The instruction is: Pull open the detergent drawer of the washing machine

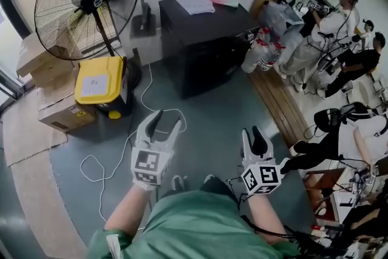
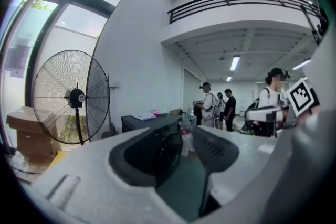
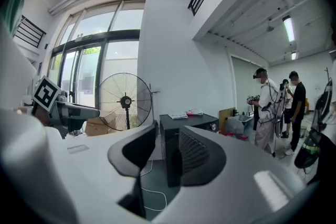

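The washing machine [image 1: 200,48] is a black box standing on the floor ahead, with papers and a pink item on top. Its front faces right and toward me; I cannot make out the drawer. It also shows between the jaws of the left gripper view as a dark washing machine [image 2: 152,126], and in the right gripper view as the same washing machine [image 3: 191,123]. My left gripper [image 1: 162,124] is held above the floor well short of the machine, jaws wide open and empty. My right gripper [image 1: 254,139] hangs beside it, jaws apart by a narrow gap with nothing between.
A big floor fan [image 1: 85,3] stands at the back left, with a yellow-lidded bin [image 1: 102,85] and cardboard boxes [image 1: 57,109] below it. A white cable [image 1: 115,154] snakes over the floor. A wooden bench [image 1: 282,106], bagged bottles [image 1: 264,48] and several people [image 1: 327,27] are at the right.
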`<state>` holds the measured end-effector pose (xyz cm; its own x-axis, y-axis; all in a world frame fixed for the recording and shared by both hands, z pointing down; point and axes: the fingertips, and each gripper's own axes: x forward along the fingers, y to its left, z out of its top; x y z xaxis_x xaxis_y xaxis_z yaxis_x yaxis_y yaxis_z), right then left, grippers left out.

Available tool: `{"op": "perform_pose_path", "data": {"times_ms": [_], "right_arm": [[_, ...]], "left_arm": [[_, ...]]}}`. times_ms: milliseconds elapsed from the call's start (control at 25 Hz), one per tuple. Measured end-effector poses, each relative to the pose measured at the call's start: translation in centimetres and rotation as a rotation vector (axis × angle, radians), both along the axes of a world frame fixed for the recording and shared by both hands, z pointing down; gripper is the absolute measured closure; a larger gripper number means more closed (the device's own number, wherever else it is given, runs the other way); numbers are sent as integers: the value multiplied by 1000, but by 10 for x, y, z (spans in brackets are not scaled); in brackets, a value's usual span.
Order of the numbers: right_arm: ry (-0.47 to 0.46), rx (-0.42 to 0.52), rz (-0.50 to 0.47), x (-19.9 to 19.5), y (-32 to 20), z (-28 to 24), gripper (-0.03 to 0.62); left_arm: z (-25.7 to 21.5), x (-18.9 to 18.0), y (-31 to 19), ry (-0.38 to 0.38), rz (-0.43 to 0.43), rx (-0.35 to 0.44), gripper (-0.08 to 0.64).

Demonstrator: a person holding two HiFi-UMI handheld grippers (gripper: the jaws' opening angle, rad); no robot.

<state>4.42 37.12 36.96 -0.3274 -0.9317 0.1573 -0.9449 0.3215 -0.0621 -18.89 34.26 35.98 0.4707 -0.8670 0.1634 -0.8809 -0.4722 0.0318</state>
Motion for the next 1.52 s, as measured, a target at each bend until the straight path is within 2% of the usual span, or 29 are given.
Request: {"op": "perform_pose_path", "data": {"times_ms": [160, 400, 640, 840, 1040, 1280, 1520], "right_arm": [[-6, -25, -13, -1, -15, 10, 471], [-49, -49, -65, 2, -72, 29, 471], [-115, -79, -131, 19, -152, 38, 471], [-148, -109, -215, 32, -214, 49, 471], [-175, -123, -299, 42, -256, 53, 471], [-191, -137, -345, 47, -290, 57, 471], [-189, -153, -327, 46, -319, 65, 471]], "left_arm": [[13, -4, -14, 1, -12, -34, 334], [28, 8, -56, -20, -40, -76, 337], [23, 36, -119, -65, -64, -99, 344], [32, 73, -171, -70, -68, -140, 344], [33, 100, -204, -92, -76, -154, 344], [32, 105, -233, -108, -104, -153, 347], [38, 95, -261, -106, -106, -170, 348]]}}
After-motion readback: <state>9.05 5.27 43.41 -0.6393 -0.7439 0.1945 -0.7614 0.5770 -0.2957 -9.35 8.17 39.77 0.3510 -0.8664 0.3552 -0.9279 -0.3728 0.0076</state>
